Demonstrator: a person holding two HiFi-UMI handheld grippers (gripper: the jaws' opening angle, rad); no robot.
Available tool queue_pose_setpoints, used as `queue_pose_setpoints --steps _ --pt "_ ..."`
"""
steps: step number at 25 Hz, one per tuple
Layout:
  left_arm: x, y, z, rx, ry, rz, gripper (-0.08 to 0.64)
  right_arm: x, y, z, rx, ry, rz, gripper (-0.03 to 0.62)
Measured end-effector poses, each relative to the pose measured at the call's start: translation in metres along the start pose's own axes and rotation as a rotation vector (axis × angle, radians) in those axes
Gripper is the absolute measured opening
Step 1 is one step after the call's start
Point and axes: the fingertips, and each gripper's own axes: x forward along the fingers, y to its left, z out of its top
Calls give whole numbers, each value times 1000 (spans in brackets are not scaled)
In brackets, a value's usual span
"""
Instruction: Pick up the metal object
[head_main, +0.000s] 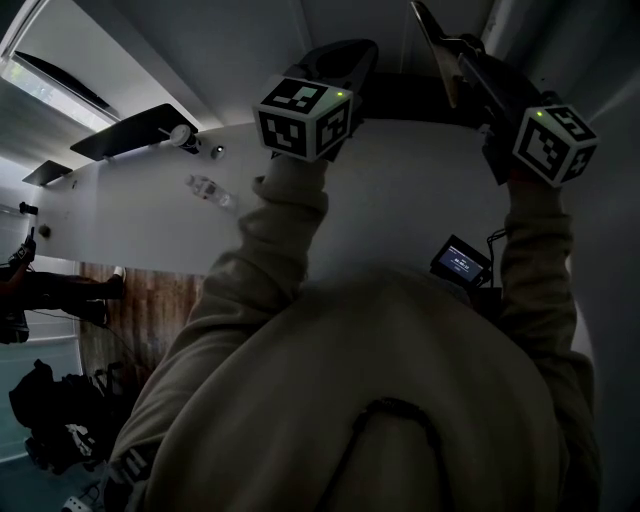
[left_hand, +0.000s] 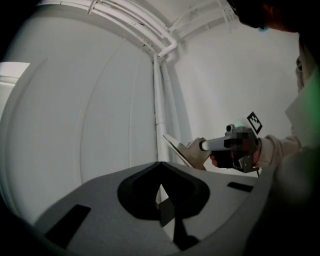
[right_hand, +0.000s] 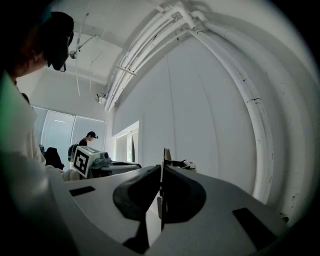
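White surface (head_main: 400, 190) bears a shiny piece (head_main: 207, 188), perhaps the metal object, nearest the left gripper (head_main: 350, 55); it and the right gripper (right_hand: 163, 155) have jaws pressed together, empty.

Left gripper (left_hand: 160, 167) – fingers (left_hand: 125, 200) closed together at the tips. Behind them, white pipes (left_hand: 157, 100) run up a white wall (left_hand: 90, 110). At right, the right gripper (left_hand: 190, 154) – marker cube (left_hand: 254, 122) on top – clamps a thin flat plate (left_hand: 172, 144), tilted.
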Motion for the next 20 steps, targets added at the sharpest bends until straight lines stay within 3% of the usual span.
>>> queue_pose_setpoints --steps 20 --pt "-4 -1 0 -34 -6 -9 -5 0 4 -4 12 36 -4 26"
